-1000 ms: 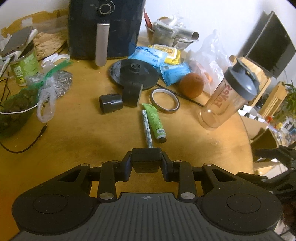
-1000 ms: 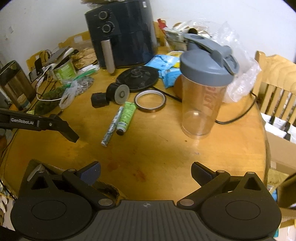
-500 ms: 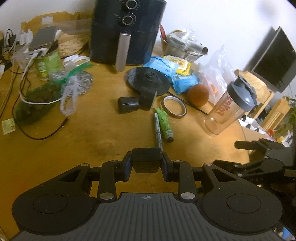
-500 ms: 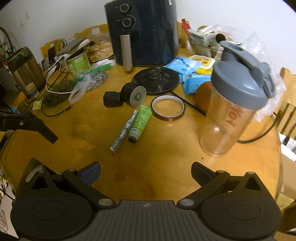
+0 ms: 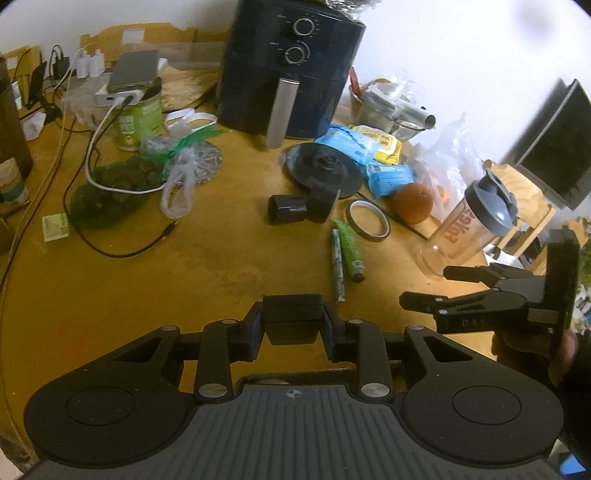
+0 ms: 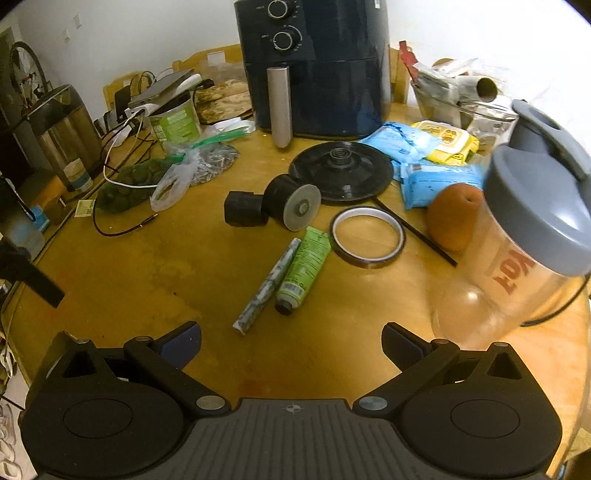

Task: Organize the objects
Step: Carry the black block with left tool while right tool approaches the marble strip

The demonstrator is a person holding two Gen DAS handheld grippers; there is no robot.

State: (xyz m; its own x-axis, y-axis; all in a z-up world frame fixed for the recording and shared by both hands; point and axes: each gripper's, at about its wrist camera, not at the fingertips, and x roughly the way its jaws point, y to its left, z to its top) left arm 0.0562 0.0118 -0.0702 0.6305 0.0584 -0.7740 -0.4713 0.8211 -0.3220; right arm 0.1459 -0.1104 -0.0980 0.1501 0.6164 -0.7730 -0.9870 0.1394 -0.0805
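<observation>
Wooden table point(image 6: 155, 280) cluttered w/ fryer point(image 6: 314, 66), tape ring point(image 6: 367, 236), shaker point(image 6: 517, 258); right jaws released, left jaws clenched, nothing between.

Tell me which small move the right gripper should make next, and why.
Probably shift the right gripper toward the clear plastic shaker bottle with grey lid: its jaws stand open and empty, and the bottle is close.

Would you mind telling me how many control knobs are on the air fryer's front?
2: the upper knob sits near the top of the air fryer, and the lower knob is directly beneath it, above the handle.
</observation>
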